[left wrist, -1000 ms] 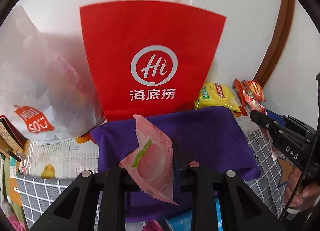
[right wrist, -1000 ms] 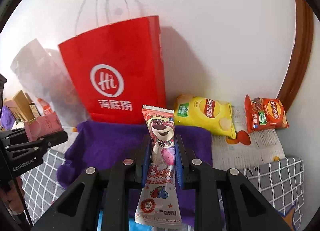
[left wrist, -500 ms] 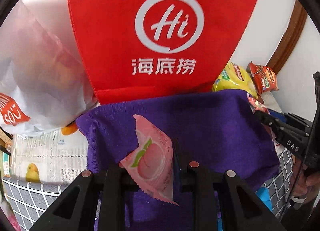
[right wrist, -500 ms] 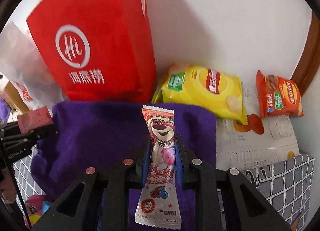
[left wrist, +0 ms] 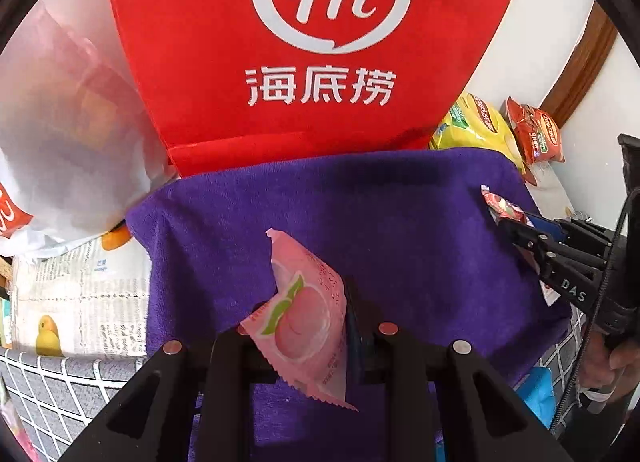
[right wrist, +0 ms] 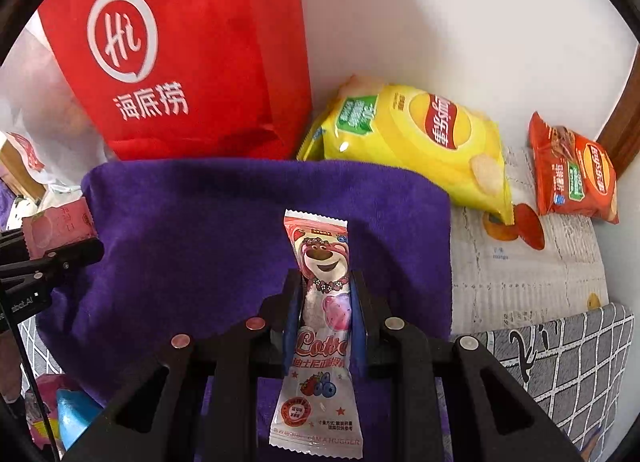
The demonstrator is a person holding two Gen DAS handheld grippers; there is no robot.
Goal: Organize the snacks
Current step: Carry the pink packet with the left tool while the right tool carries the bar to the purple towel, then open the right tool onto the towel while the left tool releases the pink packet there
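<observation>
- While both grippers hang over the purple cloth, each pinches a snack.
- Left gripper: fingers pressed onto a pink peach packet, tilted.
- Right gripper: clamped on a bear-print packet, upright.
- Behind the cloth: red bag; beside it, yellow chips and orange chips.

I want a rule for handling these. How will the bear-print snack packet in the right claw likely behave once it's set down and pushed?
The bear-print snack packet is a thin, glossy film pouch, so it is probably light and slippery. Its unsupported ends look flat, so it may flex rather than stay stiff. On the fuzzy purple towel it would likely drag, not slide or roll.
</observation>
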